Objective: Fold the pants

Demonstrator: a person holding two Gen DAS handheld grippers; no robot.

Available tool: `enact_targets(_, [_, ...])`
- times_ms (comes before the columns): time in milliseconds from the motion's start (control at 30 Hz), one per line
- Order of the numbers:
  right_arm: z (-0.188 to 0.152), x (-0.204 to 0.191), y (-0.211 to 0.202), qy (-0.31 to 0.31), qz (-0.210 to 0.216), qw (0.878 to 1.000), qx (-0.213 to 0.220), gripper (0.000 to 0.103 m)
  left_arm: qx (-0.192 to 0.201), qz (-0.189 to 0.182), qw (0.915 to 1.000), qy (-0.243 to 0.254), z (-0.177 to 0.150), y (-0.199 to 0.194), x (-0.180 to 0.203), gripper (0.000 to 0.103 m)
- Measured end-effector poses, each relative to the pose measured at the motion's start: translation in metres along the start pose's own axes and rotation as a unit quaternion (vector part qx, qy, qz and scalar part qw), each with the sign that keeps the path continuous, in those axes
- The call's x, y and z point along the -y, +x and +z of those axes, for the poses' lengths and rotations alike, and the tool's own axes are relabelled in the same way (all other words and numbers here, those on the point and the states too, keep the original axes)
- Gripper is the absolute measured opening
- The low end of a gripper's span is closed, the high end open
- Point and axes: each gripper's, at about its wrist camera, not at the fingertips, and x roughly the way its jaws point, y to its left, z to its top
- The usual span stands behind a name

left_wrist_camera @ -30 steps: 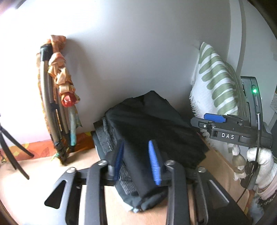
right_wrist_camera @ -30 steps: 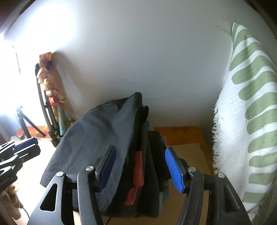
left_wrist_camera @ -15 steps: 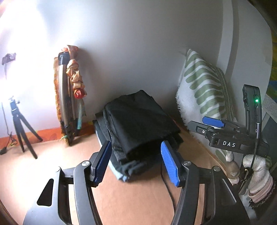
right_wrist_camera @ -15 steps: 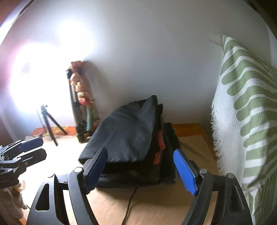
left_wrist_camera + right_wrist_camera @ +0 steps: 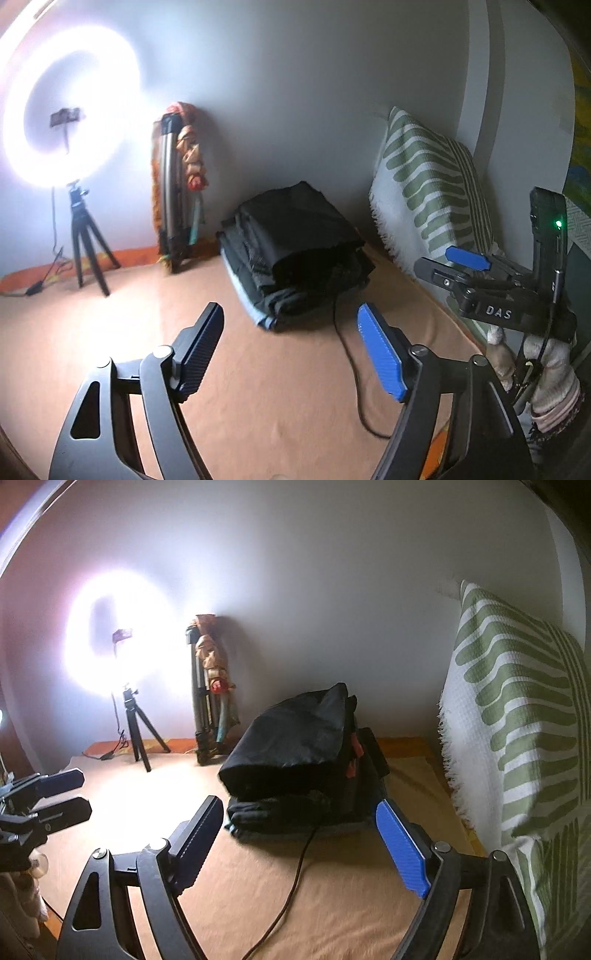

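Folded black pants point(image 5: 295, 229) lie on top of a stack of dark folded clothes point(image 5: 295, 805) against the back wall, on a tan sheet. My left gripper point(image 5: 291, 332) is well in front of the stack, its jaws opening with nothing between them. My right gripper point(image 5: 299, 823) also stands back from the stack, its jaws opening around empty air. The right gripper point(image 5: 461, 266) appears at the right edge of the left wrist view, held by a gloved hand point(image 5: 546, 373). The left gripper point(image 5: 55, 794) shows at the left edge of the right wrist view.
A green-and-white patterned pillow point(image 5: 517, 720) leans at the right. A bright ring light on a small tripod point(image 5: 85, 243) stands at the back left, beside a folded stand wrapped in orange cloth point(image 5: 177, 192). A thin dark cable point(image 5: 295, 878) runs forward from the stack across the tan sheet point(image 5: 258, 387).
Both grippers let go of the pants and pulled back from the stack while their jaws widened. The ring light and tripod came into view at the left.
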Motion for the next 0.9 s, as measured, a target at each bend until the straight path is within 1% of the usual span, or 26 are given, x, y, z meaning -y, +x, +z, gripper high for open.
enact_targets(233, [-0.029,-0.023,-0.027,-0.008,0.007,1.0,0.001,0.09,-0.006,0.012,0.9997,-0.022,-0.027,-0.023,-0.01,0.077])
enact_targets(333, [-0.039,-0.029,-0.032,-0.003,0.014,1.0,-0.004,0.091,-0.007,0.019,0.9996,-0.022,-0.039,-0.03,-0.011,0.077])
enact_targets(533, [-0.056,-0.04,-0.037,-0.001,0.024,1.0,-0.014,0.094,0.01,0.057,0.9983,-0.004,-0.056,-0.043,-0.01,0.077])
enact_targets(767, [-0.071,-0.05,-0.035,0.003,0.027,0.999,-0.02,0.094,0.005,0.056,0.9984,0.0,-0.067,-0.048,-0.012,0.077])
enact_targets(833, [-0.074,-0.052,-0.034,0.007,0.031,0.999,-0.018,0.096,0.003,0.058,0.9983,0.0,-0.07,-0.049,-0.013,0.077])
enact_targets(900, [-0.076,-0.052,-0.035,0.013,0.034,0.999,-0.017,0.1,0.0,0.06,0.9982,0.0,-0.073,-0.049,-0.012,0.077])
